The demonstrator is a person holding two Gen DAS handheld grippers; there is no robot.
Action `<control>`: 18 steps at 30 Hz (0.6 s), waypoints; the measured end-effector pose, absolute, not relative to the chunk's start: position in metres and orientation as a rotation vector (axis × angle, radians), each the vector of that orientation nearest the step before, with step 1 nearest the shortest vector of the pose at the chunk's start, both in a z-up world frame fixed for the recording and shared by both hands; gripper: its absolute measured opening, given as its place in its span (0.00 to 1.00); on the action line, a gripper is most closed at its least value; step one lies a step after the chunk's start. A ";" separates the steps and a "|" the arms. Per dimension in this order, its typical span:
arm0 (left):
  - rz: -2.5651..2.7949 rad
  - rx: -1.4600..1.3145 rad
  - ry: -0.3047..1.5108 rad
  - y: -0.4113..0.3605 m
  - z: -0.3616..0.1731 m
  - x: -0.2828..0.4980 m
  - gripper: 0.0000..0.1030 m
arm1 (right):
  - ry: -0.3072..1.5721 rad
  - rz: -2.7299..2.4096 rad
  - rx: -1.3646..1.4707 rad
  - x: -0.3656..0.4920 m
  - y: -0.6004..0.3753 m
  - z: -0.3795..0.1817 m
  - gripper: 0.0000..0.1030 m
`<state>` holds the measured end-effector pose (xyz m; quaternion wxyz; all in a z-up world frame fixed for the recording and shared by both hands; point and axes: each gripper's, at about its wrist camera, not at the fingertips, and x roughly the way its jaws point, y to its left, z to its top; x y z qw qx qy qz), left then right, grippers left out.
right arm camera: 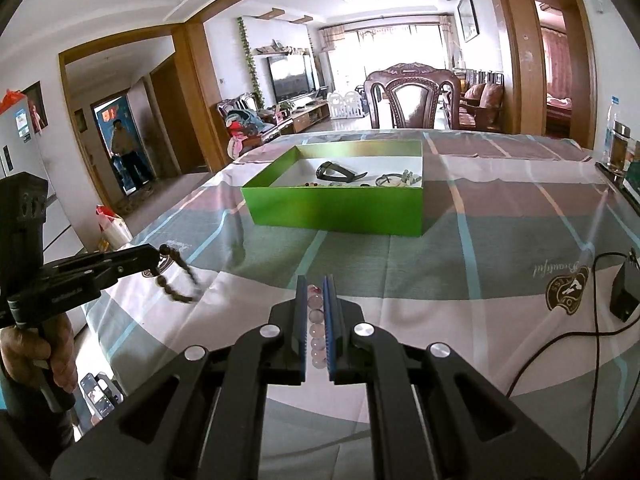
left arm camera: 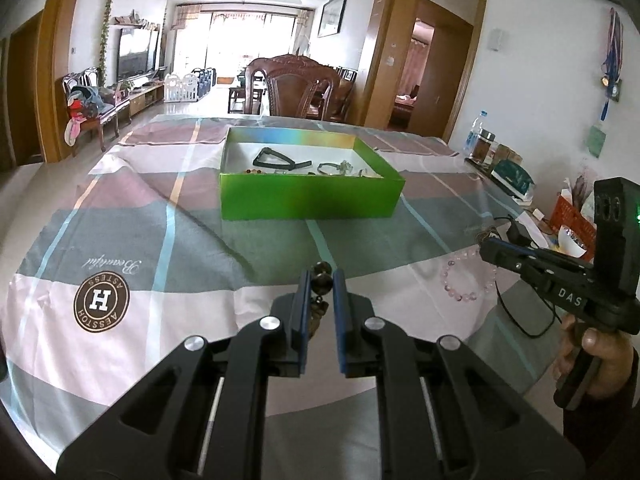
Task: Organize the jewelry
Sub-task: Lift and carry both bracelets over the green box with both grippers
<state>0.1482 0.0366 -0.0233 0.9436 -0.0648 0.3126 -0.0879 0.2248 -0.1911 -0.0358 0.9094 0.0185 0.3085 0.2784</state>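
A green box [left arm camera: 308,200] stands mid-table on the checked cloth, with a black strap [left arm camera: 280,160] and silvery bracelets [left arm camera: 336,168] inside. In front of the box, my left gripper [left arm camera: 322,280] is shut on a dark brown bead bracelet [left arm camera: 323,279]. The right wrist view shows this bracelet [right arm camera: 180,280] dangling from the left gripper [right arm camera: 154,254] above the cloth. My right gripper [right arm camera: 316,288] is shut on a pale pink bead bracelet [right arm camera: 316,320], whose beads line up between the blue pads. In the left wrist view the pink loop [left arm camera: 468,276] hangs below the right gripper [left arm camera: 486,240].
A small black box with a cable [right arm camera: 624,292] lies on the cloth at the right. Bottles and packets [left arm camera: 480,140] crowd the table's right edge. A carved wooden chair [left arm camera: 296,88] stands behind the table. A person [right arm camera: 126,148] stands in a far doorway.
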 end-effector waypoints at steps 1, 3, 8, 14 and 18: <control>-0.180 -0.134 0.640 0.037 -0.024 0.149 0.11 | 0.638 0.574 0.037 0.225 -0.191 -0.036 0.07; -0.178 -0.133 0.647 0.037 -0.025 0.150 0.11 | 0.638 0.571 0.039 0.224 -0.191 -0.037 0.07; -0.175 -0.129 0.653 0.037 -0.028 0.152 0.11 | 0.643 0.566 0.041 0.224 -0.193 -0.039 0.07; -0.173 -0.127 0.657 0.037 -0.029 0.153 0.11 | 0.645 0.566 0.039 0.224 -0.193 -0.039 0.07; -0.172 -0.125 0.660 0.038 -0.028 0.154 0.11 | 0.647 0.569 0.038 0.223 -0.192 -0.039 0.07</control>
